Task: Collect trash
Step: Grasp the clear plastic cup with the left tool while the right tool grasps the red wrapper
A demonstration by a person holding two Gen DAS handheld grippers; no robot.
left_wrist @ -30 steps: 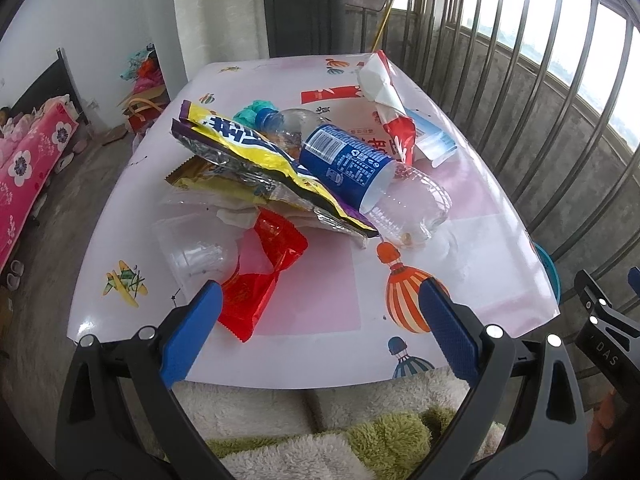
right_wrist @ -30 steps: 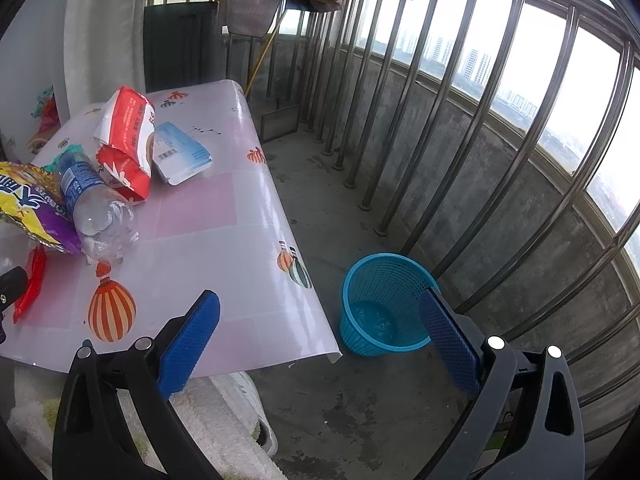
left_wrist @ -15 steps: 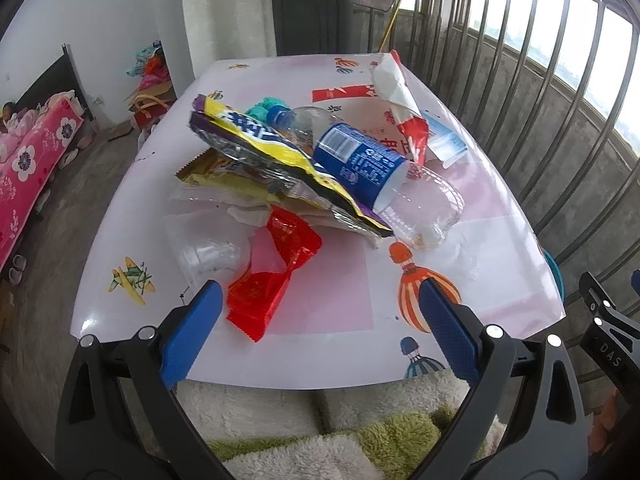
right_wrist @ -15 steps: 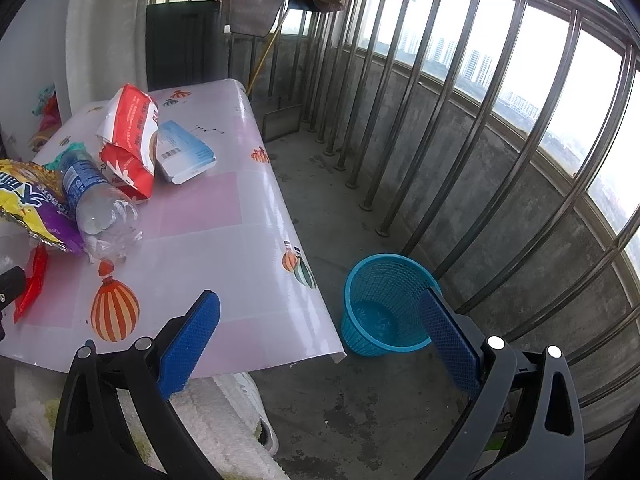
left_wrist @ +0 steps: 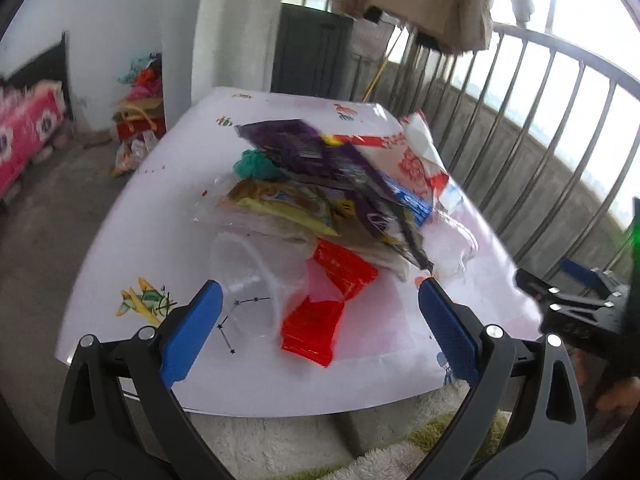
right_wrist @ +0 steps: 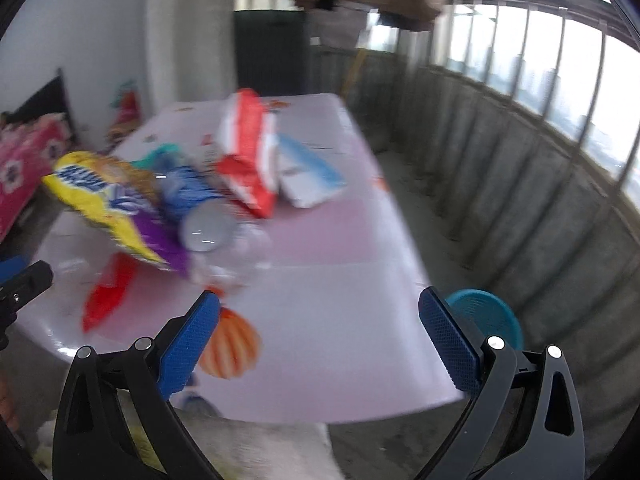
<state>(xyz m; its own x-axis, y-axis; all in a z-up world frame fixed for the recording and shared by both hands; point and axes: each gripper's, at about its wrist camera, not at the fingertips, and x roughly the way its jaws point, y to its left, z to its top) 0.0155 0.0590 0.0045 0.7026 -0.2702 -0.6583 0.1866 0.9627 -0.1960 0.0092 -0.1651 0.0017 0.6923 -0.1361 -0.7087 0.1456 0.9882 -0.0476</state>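
Both pairs of fingers stand wide apart with nothing between them. Your left gripper point(left_wrist: 320, 320) hangs over the near edge of the tabletop point(left_wrist: 120, 248), its fingers bracketing a clear plastic cup point(left_wrist: 248, 276) lying on its side and a red wrapper point(left_wrist: 320, 312) just beside it. Your right gripper point(right_wrist: 318, 334) hangs near the tabletop's near right corner, above a patch of bare surface with a printed orange balloon point(right_wrist: 230, 354).

The trash sits heaped mid-tabletop: a purple and yellow snack bag point(left_wrist: 320, 164) lies on top, over a yellow packet point(left_wrist: 280, 204), a blue-labelled clear bottle point(right_wrist: 200, 208) and a crumpled teal scrap point(left_wrist: 256, 164). A red and white bag point(right_wrist: 248, 160) stands against a white and blue pouch point(right_wrist: 308, 180) toward the far right. Motion blur makes the lettering on the bags and the bottle label unreadable in both views.

You have open surface along the near edge, the left side and the far end of the tabletop. On the right, a strip of concrete floor point(right_wrist: 500, 232) runs between the tabletop edge and the balcony railing point(right_wrist: 560, 80). A teal basket point(right_wrist: 488, 316) stands on that floor, just past the near right corner and partly hidden behind your right gripper's finger. A fluffy white and green cover point(left_wrist: 280, 444) lies below the near edge.
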